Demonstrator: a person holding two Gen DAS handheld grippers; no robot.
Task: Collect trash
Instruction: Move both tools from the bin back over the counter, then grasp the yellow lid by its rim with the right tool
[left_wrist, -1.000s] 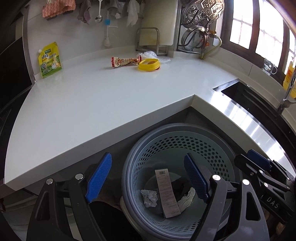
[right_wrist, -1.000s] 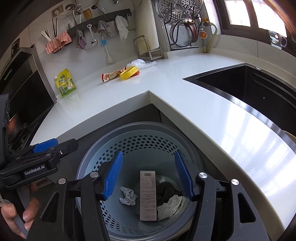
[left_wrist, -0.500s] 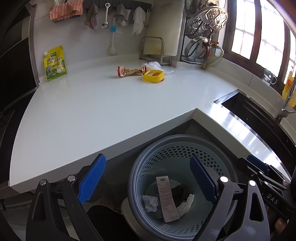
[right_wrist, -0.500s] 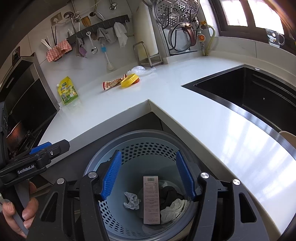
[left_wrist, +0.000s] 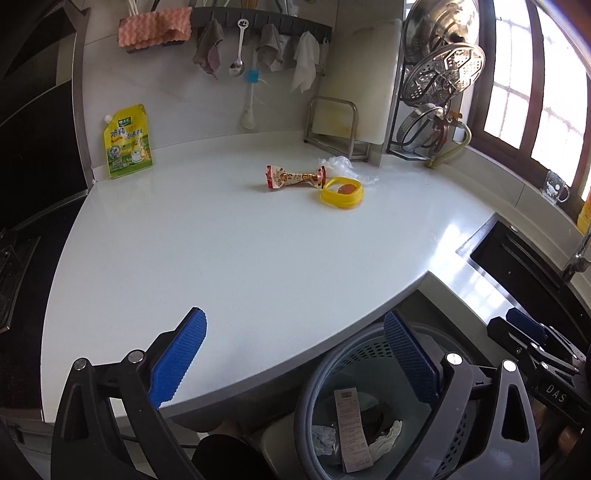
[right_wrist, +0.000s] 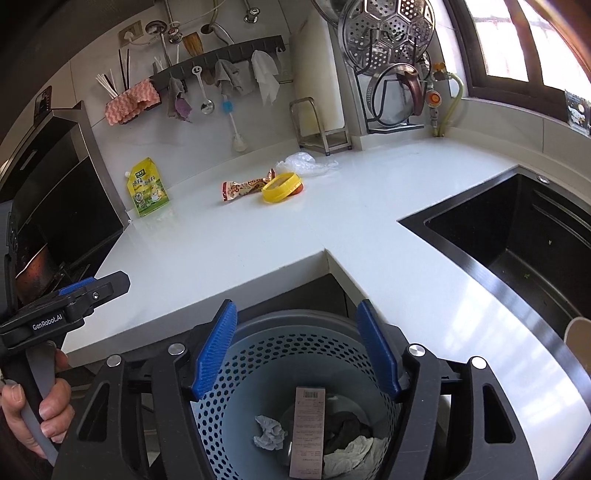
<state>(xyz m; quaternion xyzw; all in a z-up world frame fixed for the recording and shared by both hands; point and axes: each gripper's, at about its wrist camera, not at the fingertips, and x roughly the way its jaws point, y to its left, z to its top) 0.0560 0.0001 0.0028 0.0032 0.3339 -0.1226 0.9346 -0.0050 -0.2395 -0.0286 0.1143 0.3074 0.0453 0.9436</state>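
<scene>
A grey perforated trash basket (right_wrist: 280, 343) (left_wrist: 354, 350) stands below the counter corner, holding a receipt (right_wrist: 308, 424), crumpled paper (right_wrist: 269, 437) and dark scraps. On the white counter at the back lie a snack wrapper (left_wrist: 293, 177) (right_wrist: 243, 188), a yellow lid (left_wrist: 341, 192) (right_wrist: 282, 187) and a clear plastic bag (left_wrist: 341, 164) (right_wrist: 303, 162). My left gripper (left_wrist: 295, 354) is open and empty over the counter's front edge. My right gripper (right_wrist: 297, 350) is open and empty above the basket.
A yellow-green pouch (left_wrist: 127, 142) leans on the back wall. A black sink (right_wrist: 517, 236) is at the right. A cutting board in a rack (left_wrist: 354, 88), steamer and pot lids stand at the back. Cloths and utensils hang on a wall rail (right_wrist: 221, 62). A stove is at left.
Both grippers have risen and tilted up from the basket toward the counter. The left one has moved furthest, now over the counter edge. Both stay open and empty.
</scene>
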